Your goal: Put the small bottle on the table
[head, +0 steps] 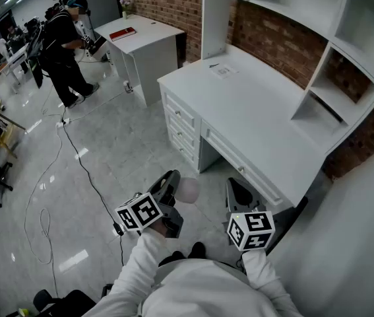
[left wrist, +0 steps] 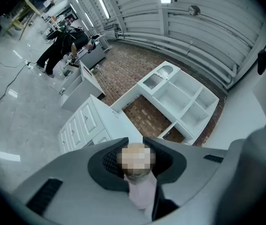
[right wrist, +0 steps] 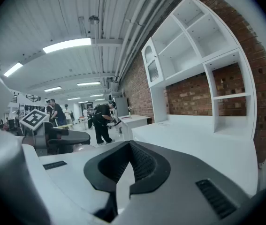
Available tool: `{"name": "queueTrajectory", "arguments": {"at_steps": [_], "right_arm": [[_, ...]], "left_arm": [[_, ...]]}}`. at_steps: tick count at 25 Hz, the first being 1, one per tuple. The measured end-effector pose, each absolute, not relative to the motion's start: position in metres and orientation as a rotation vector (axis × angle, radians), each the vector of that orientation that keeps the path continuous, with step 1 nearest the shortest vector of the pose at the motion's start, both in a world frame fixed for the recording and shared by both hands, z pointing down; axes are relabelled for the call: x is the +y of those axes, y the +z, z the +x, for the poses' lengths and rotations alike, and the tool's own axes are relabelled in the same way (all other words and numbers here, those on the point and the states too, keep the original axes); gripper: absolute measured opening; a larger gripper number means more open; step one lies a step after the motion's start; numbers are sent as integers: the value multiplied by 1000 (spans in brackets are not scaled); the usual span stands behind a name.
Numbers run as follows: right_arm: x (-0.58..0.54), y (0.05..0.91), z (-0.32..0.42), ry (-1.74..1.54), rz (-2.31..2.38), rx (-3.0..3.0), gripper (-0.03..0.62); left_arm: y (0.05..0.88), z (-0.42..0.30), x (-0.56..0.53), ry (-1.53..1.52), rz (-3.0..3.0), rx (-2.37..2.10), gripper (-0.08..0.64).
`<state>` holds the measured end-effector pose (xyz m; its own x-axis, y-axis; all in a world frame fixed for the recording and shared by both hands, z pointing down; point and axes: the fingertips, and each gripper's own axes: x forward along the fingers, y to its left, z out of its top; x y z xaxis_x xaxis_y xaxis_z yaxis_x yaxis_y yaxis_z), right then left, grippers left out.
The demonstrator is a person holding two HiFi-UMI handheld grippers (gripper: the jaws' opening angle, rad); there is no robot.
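Observation:
The small bottle has a pale pink body, and its top is blurred over in the left gripper view. My left gripper is shut on the small bottle, whose neck sits between the dark pads and whose top pokes out past the tips. It hangs over the floor, in front of the white desk and short of its drawers. My right gripper is beside it, nearer the desk's kneehole. Its jaws meet at the tips with nothing between them. The left gripper also shows in the right gripper view.
A white shelf unit stands on the desk against the brick wall. A paper sheet lies at the desk's far end. Beyond is a second white table with a red book. A person in black stands further back. Cables trail across the floor.

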<state>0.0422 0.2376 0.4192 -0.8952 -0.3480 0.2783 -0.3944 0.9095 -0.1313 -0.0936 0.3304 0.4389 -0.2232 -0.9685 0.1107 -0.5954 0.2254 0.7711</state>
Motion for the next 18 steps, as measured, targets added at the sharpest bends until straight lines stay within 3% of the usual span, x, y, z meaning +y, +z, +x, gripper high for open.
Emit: {"name": "queueTrajectory", "arguments": {"at_steps": [18], "right_arm": [[217,420,53,331,614,-2845,28]], "left_arm": [[440,-90,310,-767,1465,-1900,107]]}}
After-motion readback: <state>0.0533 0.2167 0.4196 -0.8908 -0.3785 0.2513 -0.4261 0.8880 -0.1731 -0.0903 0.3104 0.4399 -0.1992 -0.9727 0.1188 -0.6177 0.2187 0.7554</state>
